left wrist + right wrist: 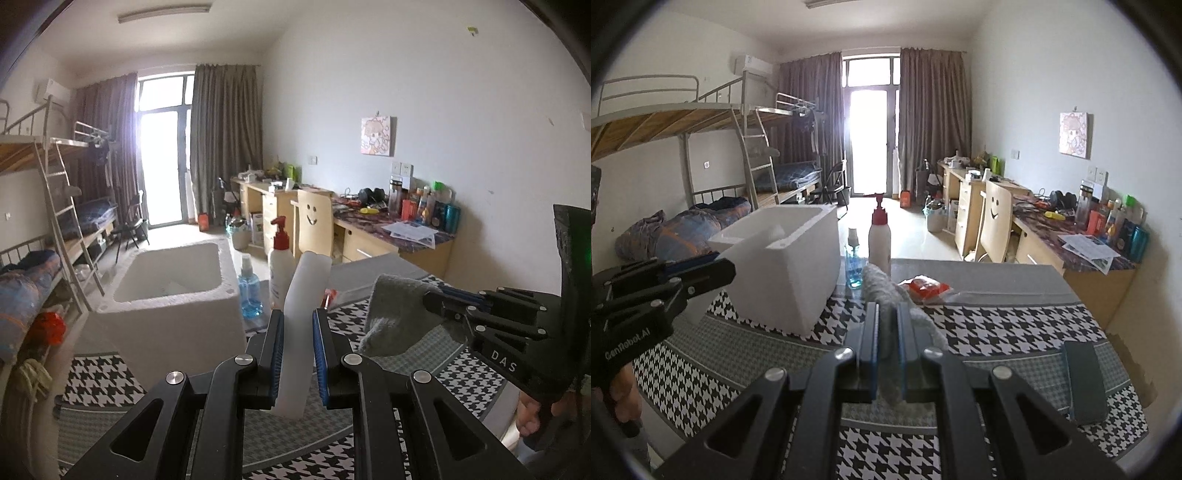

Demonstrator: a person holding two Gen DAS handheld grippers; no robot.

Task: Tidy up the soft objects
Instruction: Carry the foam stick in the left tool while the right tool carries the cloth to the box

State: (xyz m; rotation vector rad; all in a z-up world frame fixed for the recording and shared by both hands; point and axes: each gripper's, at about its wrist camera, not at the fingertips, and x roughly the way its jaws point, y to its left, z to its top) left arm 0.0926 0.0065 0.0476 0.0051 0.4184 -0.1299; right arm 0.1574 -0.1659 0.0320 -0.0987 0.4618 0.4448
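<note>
My left gripper point(298, 321) is shut on a white foam block point(304, 317) and holds it upright above the houndstooth tablecloth point(107, 380). My right gripper point(887, 314) is shut on a grey fluffy towel point(882, 291); in the left wrist view that gripper point(432, 299) holds the towel point(391, 314) up to the right. The left gripper shows in the right wrist view point(716, 269), in front of the white foam box point(786, 266). The box point(173, 291) stands open at the table's far left.
A blue spray bottle point(249, 291) and a white pump bottle point(280, 266) stand beside the box. A red packet point(925, 286) lies at the table's far middle. A dark phone-like slab point(1084, 380) lies at the right. Bunk beds are left, desks right.
</note>
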